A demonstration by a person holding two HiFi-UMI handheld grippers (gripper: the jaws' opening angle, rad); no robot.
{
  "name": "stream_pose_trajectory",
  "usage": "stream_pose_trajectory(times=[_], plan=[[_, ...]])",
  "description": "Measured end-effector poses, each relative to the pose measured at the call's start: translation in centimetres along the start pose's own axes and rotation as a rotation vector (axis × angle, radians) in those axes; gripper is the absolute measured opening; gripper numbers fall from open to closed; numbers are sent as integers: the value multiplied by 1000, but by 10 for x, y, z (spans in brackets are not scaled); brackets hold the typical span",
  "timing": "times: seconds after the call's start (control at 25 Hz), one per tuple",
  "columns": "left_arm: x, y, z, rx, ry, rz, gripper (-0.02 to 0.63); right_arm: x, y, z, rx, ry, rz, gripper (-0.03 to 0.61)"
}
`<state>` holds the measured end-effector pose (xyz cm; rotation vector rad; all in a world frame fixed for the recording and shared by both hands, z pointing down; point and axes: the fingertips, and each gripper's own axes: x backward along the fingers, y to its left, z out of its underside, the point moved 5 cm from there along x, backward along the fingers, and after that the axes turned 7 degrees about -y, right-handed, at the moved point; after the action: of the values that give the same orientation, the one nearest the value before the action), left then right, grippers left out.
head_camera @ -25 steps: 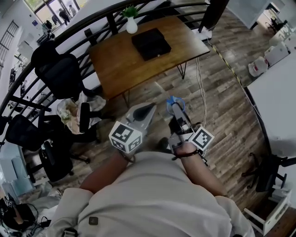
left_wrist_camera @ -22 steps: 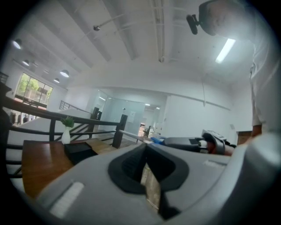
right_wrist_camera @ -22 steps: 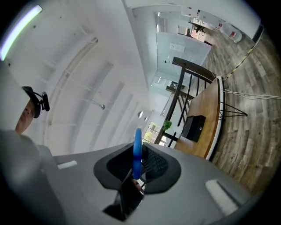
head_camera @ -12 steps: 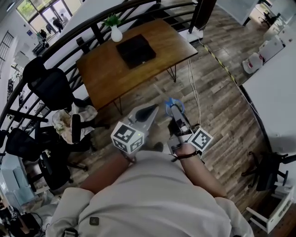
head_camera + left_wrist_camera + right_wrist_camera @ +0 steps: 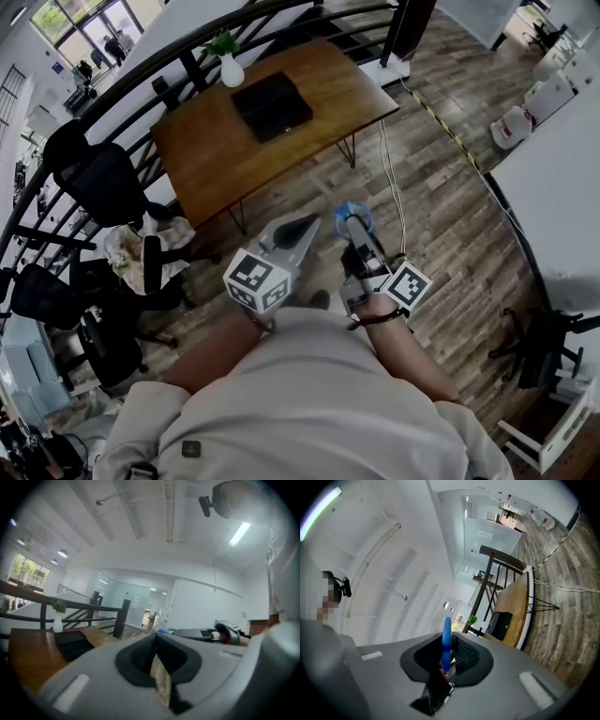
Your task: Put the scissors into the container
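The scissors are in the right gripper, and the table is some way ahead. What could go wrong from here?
The right hand-held gripper pinches the blue-handled scissors by a thin part; they may twist or slip out.
White cables lie on the floor beside the brown wooden table; a foot might catch them.
The white vase stands close to the black box-shaped container and could be knocked.

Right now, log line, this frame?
left tongs: shut, empty | right tongs: shut on blue-handled scissors | black box: on brown wooden table
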<state>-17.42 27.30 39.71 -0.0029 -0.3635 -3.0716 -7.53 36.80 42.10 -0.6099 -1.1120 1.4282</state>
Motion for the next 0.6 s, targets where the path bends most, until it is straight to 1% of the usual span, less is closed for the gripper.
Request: stream_pose_trajectory(times=[0.28, 0.44, 0.6], plan=[[1, 26, -6, 9, -7, -8, 5, -28, -4, 6, -3, 10, 5, 57], [3, 53, -11, 16, -15, -14, 5, -51, -9, 15, 0, 17, 16, 57], [0, 87, -19, -3, -26, 9, 5, -85, -16, 22, 29, 14, 34, 57]])
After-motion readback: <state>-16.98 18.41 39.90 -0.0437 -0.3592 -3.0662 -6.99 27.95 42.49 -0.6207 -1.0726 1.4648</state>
